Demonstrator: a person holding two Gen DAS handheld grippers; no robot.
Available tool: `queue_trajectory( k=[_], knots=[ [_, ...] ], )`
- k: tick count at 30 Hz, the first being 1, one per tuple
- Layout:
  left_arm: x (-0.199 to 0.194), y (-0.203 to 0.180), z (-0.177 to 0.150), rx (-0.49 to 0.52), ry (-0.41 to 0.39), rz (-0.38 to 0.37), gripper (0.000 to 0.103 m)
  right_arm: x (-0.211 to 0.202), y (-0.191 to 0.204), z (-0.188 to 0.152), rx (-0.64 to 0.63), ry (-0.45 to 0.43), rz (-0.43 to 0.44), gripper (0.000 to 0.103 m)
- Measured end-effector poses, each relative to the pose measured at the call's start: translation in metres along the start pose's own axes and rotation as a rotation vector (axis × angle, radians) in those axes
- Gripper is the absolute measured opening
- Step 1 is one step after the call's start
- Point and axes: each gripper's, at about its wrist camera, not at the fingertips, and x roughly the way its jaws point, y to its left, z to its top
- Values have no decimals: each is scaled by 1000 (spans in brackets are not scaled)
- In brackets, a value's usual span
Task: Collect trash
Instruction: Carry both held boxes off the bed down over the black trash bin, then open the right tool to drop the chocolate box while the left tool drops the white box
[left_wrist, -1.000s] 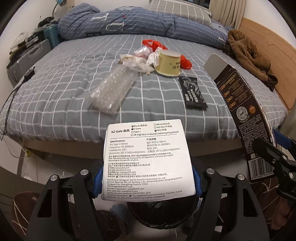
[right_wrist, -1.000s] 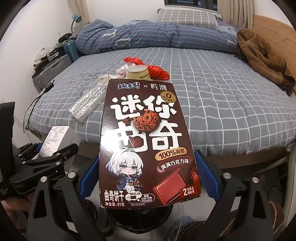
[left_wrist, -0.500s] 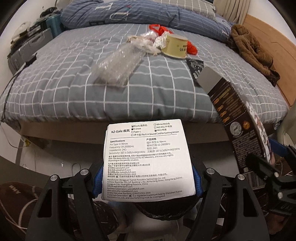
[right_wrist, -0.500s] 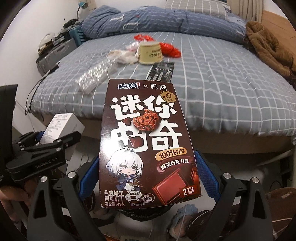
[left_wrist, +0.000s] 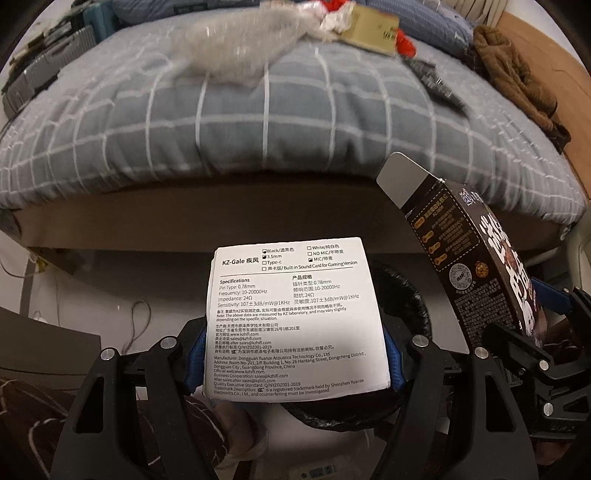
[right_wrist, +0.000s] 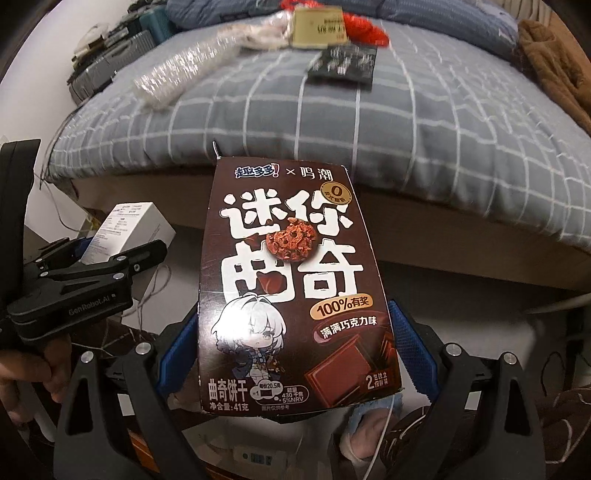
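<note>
Lowering both hands since a second ago, you now have the bed edge up at twelve o'clock and a black bin bag showing just behind the white box. Your left gripper pinches that box, your right gripper clamps the brown biscuit box. Both look ready to drop; the wrappers wait on the bed.

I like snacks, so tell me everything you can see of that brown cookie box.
The cookie box is dark brown printed cardboard with big white Chinese lettering, a chocolate-chip cookie, a white-haired cartoon figure and a chocolate bar. Its silver-lined top flap stands open. It is held upright in the right claw, blue pads pressing its sides, before the bed's edge.
</note>
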Motion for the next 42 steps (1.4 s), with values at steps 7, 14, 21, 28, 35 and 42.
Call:
queue_trajectory(
  k=[7,14,21,28,35,42],
  knots=[
    [32,8,-10,-2,70,2,70,38,-5,-8,18,97,-4,90],
    [53,22,-17,-18,116,33,70,86,-5,-10,37,205,-8,90],
    [58,33,-25,-41,126,49,70,98,-8,-7,24,224,-4,91],
    [65,22,-24,-34,131,31,70,92,-33,-9,54,209,-55,95],
    [75,-11,-19,25,146,-3,70,81,-52,-13,111,168,-97,95],
    [82,-48,-15,90,158,-34,70,71,-78,-17,152,129,-141,95]
  ],
)
